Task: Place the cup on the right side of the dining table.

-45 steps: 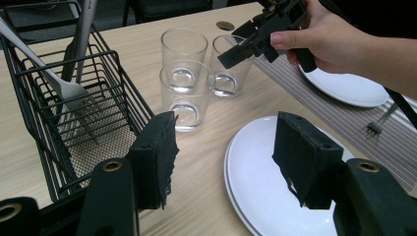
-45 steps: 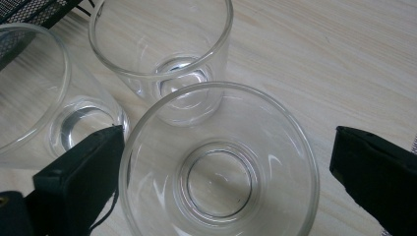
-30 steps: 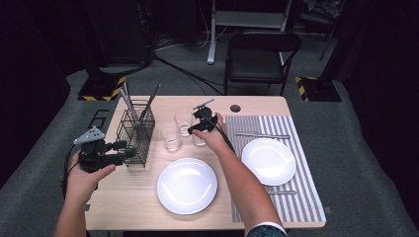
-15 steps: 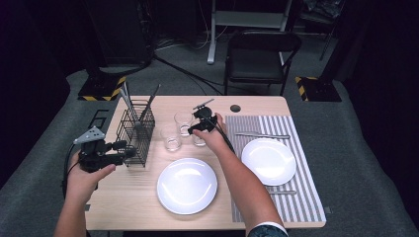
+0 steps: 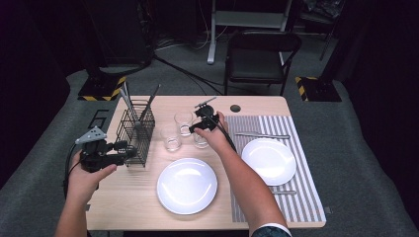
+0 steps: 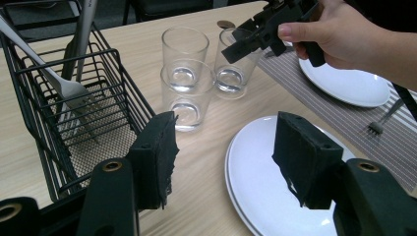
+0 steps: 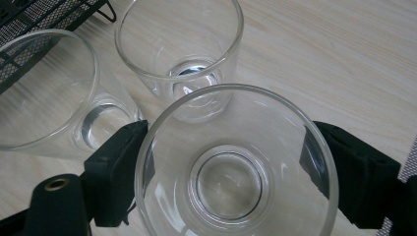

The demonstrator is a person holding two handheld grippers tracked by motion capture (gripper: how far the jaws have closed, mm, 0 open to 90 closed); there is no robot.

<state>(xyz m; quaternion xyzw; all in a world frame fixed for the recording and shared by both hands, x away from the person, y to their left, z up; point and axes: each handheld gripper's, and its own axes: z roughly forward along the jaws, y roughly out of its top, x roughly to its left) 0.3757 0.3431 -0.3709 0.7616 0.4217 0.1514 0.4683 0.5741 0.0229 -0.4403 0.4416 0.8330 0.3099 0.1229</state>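
The right gripper (image 7: 223, 172) straddles the nearest glass (image 7: 236, 162) at centre frame, its pads at the glass's sides; whether they press it I cannot tell. The step looks like picking up this glass. Next comes a firm squeeze and a straight lift clear of the two neighbouring glasses (image 7: 182, 54). The left gripper (image 6: 223, 162) waits wide open and empty, lower left by the wire basket (image 6: 64, 113).

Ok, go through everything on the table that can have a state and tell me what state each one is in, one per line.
Left hand-held gripper: open, holding nothing.
Right hand-held gripper: jaws either side of the nearest glass; grip unclear.
Three glasses: upright, empty.
Wire basket: upright, utensils standing inside.
Near plate: empty, on bare wood.
Far plate: empty, on striped mat.
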